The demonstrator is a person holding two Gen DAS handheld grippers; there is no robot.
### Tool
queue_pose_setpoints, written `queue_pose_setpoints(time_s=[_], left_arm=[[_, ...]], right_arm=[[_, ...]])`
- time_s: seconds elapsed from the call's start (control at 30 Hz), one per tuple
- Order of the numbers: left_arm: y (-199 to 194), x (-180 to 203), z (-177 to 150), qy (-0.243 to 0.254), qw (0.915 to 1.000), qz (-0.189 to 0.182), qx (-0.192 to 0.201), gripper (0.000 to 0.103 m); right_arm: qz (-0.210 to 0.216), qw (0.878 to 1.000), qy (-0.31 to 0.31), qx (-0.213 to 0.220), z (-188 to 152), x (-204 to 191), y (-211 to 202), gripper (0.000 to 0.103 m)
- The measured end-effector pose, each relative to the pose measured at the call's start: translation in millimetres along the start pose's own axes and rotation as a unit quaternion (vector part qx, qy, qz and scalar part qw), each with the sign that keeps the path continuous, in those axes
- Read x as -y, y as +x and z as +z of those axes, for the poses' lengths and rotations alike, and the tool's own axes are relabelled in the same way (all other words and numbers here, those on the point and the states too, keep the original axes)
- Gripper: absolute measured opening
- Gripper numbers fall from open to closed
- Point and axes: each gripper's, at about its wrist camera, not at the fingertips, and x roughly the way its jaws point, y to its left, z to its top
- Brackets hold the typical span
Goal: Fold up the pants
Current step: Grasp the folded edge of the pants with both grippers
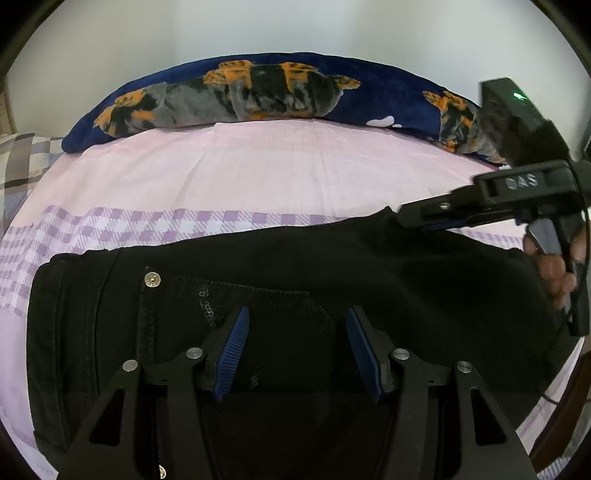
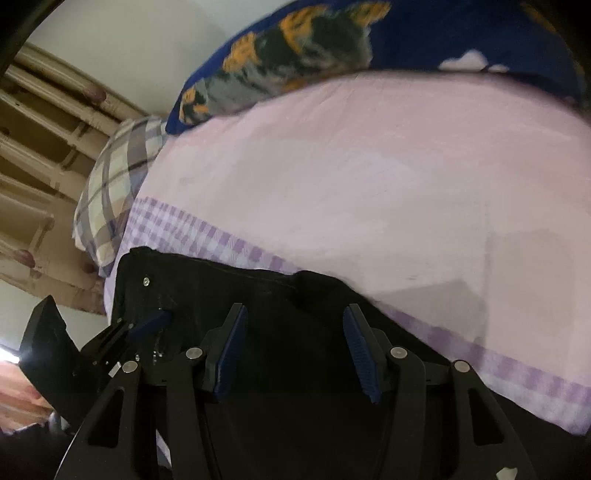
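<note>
One pair of black denim pants lies flat on the pink cotton sheet, under both grippers. Left gripper and right gripper jaws gape, ribbed blue pads seemingly clear of cloth.

Right gripper hangs over the black pants, blue pads apart, nothing between them. Left gripper pokes in at eight o'clock on the waistband end. Pink sheet beyond; blue blanket at twelve, plaid pillow at nine.
</note>
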Motion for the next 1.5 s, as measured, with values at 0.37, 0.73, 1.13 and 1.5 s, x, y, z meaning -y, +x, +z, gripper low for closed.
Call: queue_pose_setpoints(time_s=[0.37,0.73,1.13,1.5], left_arm=[[2,-4,-8,0.004,0.9999,-0.003,0.009,0.056],[-26,24,24,0.014,0.9972,-0.057,0.046,0.058],[25,92,43,0.059,0.9907,-0.123,0.002,0.058],[72,81,66,0.027,0.9972,-0.065,-0.023,0.058]], right_arm=[[-0.062,0.997,-0.021,0.042,20,0,7,0.005],[-0.093,0.986,0.009,0.138,-13,15,-88,0.014],[-0.161,0.97,0.118,0.139,-120,92,-144,0.014],[-0.212,0.948,0.158,0.175,-131,147,-151,0.011]])
